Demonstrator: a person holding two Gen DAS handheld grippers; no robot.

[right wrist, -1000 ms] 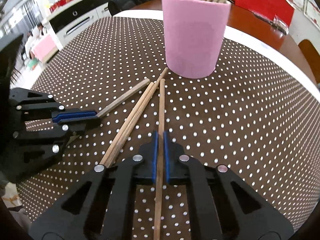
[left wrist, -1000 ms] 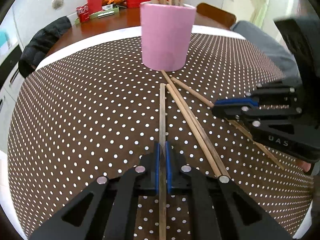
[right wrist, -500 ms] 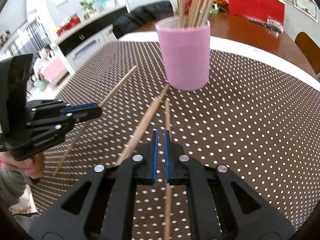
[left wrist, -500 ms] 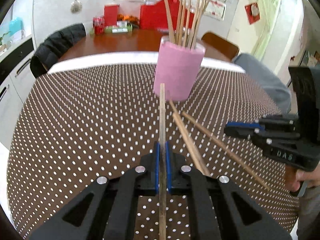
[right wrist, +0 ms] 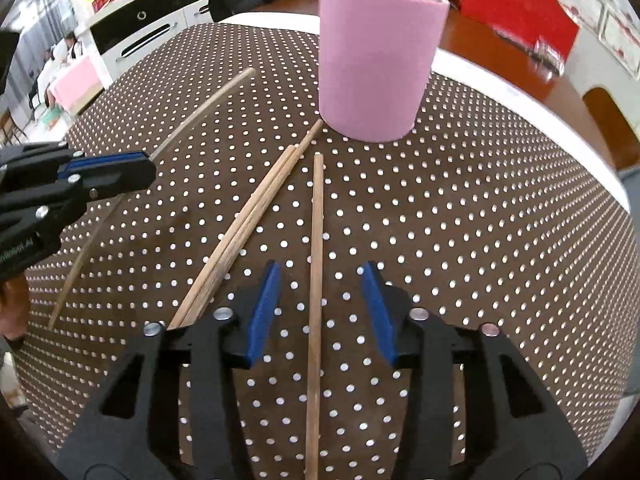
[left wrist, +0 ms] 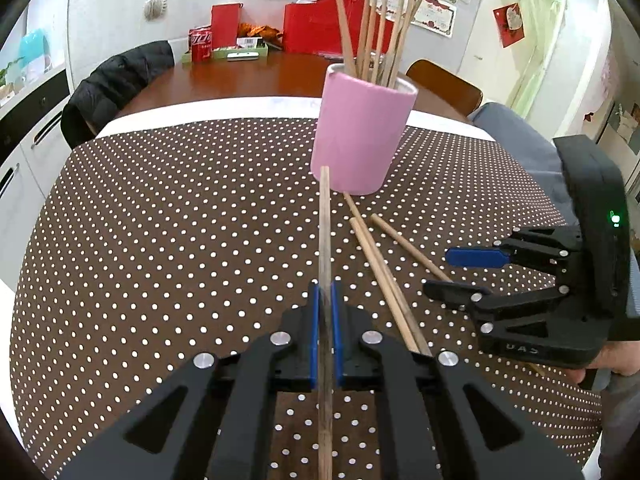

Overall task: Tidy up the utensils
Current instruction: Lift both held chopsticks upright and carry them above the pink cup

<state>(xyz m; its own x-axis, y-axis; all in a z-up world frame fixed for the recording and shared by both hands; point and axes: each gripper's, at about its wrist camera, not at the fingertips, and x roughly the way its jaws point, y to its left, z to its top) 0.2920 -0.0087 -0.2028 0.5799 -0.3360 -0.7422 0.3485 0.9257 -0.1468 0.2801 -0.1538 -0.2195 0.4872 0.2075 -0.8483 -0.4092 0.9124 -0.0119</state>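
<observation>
Left gripper [left wrist: 325,332] jaws clamped on chopstick [left wrist: 325,248], lifted clear of bench [left wrist: 160,240], tip pointing ahead toward pink cup [left wrist: 360,136]; right gripper [right wrist: 318,312] jaws spread wide, gripping nothing, straddling single chopstick [right wrist: 316,240] flat on bench; chopstick pair [right wrist: 248,224] just left of right jaws; beyond, pink cup upright, holding more chopsticks [left wrist: 376,32].

pink cup [left wrist: 362,136]; tan wooden chopsticks [right wrist: 240,232]; bench cloth [left wrist: 160,220] brown with white dots; black grippers, blue-lined jaws; red bag [left wrist: 316,28] behind.
</observation>
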